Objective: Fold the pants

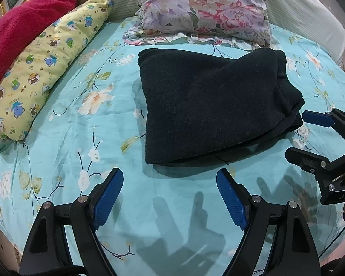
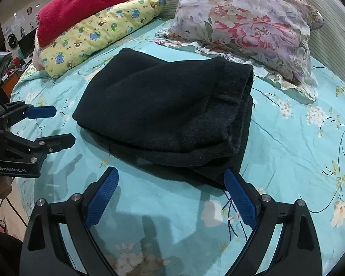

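Observation:
The black pants (image 1: 209, 105) lie folded into a thick rectangle on the turquoise floral bed sheet (image 1: 64, 142); they also show in the right wrist view (image 2: 165, 110). My left gripper (image 1: 170, 181) is open and empty, just in front of the pants' near edge. My right gripper (image 2: 171, 179) is open and empty, its right fingertip close to the pants' near right corner. Each gripper shows in the other's view, the right one (image 1: 296, 135) by the pants' right side, the left one (image 2: 62, 126) by their left side.
A yellow cartoon-print pillow (image 1: 46, 66) and a red blanket (image 1: 18, 27) lie at the left. A floral pillow (image 1: 204, 11) rests behind the pants against the striped headboard (image 2: 333, 34). Room clutter shows beyond the bed's left edge (image 2: 13, 41).

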Available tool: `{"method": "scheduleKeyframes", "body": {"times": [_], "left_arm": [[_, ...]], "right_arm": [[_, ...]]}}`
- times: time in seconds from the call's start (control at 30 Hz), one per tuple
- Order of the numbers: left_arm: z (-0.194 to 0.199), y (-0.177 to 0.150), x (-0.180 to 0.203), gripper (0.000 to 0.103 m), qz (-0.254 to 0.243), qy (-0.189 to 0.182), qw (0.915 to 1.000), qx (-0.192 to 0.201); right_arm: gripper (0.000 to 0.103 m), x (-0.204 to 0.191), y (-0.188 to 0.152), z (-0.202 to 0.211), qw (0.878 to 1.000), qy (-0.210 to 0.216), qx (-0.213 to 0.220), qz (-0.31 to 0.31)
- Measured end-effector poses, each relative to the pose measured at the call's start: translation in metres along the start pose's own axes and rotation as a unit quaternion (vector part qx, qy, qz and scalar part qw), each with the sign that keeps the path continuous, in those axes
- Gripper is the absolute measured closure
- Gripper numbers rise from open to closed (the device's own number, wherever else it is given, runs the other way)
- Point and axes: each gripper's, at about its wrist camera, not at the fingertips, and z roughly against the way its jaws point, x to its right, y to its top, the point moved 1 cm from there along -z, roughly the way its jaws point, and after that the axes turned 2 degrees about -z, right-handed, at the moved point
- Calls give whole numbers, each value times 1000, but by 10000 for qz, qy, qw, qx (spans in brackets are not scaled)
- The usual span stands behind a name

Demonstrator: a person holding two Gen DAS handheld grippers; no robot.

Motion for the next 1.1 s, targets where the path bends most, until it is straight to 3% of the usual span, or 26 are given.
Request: {"method": "scheduleKeyframes", "body": {"times": [0.8,1.1], "left_arm": [[11,28,-11,19,235,-18,9990,374],[13,29,-3,19,115,-66,9992,386]], "right_arm": [[10,10,19,19,9992,-63,349,-165],[10,12,18,22,9989,-76,394,-238]]}}
